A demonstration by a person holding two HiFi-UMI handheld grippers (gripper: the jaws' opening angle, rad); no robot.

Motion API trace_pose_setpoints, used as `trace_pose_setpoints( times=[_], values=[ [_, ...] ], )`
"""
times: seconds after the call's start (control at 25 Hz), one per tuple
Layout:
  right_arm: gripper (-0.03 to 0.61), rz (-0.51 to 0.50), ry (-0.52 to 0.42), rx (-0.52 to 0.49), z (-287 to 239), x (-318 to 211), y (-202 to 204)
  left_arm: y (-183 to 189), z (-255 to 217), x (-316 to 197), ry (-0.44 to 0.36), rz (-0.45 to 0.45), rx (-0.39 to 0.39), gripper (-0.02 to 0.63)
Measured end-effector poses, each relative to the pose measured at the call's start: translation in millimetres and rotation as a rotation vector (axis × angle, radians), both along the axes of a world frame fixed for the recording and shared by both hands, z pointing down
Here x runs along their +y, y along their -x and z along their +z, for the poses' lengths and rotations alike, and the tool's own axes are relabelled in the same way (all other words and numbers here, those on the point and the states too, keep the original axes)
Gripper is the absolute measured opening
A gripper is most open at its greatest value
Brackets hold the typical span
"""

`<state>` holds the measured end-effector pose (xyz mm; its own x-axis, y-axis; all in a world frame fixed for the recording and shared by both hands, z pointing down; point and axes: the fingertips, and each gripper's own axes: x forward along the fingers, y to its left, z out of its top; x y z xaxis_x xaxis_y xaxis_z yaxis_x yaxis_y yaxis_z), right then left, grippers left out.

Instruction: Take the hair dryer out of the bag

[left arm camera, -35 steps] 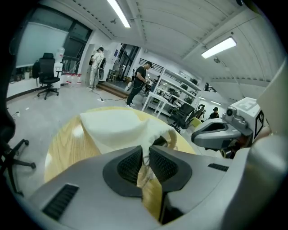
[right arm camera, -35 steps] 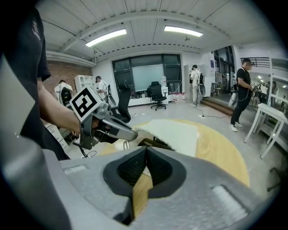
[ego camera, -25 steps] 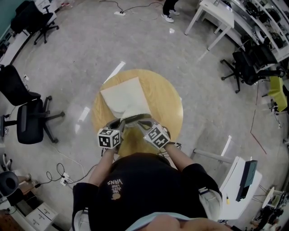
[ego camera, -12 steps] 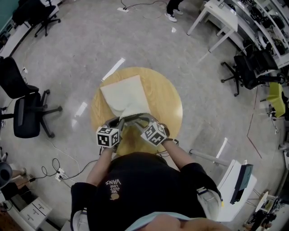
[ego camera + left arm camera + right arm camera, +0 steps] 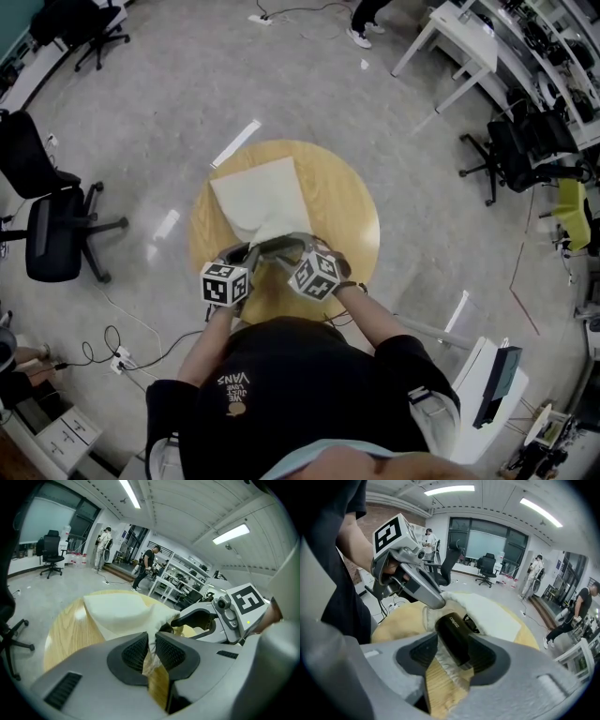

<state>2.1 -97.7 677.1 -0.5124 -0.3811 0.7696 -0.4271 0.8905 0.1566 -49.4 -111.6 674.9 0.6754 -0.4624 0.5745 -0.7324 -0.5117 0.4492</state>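
Observation:
A cream cloth bag lies on the round wooden table, its mouth toward me. My left gripper is shut on the bag's mouth edge; in the left gripper view the fabric is pinched between its pads. The black hair dryer sticks its handle out of the bag mouth. My right gripper has the handle between its jaws, which are opening and stand a little apart from it. A strip of bag fabric lies under the handle. In the head view the right gripper sits just right of the left one.
Office chairs stand on the floor to the left and another to the right. White desks are at the far right. Cables trail on the floor beside me. People stand in the background of both gripper views.
My right gripper has rolled and shifted slightly left and down at the bag mouth. The left gripper and the bag have stayed where they were.

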Motion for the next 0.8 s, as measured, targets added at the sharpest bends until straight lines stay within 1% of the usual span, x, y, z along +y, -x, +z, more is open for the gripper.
trace_pose_setpoints(
  times=[0.24,0.28,0.4,0.68,0.8],
  values=[
    [0.232,-0.062,-0.028,0.057,5.9,-6.1,1.9,0.6,-0.7,-1.5,0.003,-0.003,0.004,0.061],
    [0.243,-0.074,-0.027,0.068,7.7,-6.7,1.9,0.4,-0.8,-2.0,0.004,-0.004,0.005,0.061],
    [0.304,-0.114,-0.025,0.107,13.7,-8.5,1.2,-1.1,-1.1,-3.6,0.004,-0.005,0.008,0.06],
    [0.318,-0.209,-0.053,0.198,22.4,-19.6,0.1,0.4,0.4,-7.9,0.009,-0.013,0.016,0.061],
    [0.358,-0.269,-0.044,0.254,28.6,-20.1,-2.8,-0.5,0.5,-8.8,0.011,-0.016,0.018,0.061]
  ],
)
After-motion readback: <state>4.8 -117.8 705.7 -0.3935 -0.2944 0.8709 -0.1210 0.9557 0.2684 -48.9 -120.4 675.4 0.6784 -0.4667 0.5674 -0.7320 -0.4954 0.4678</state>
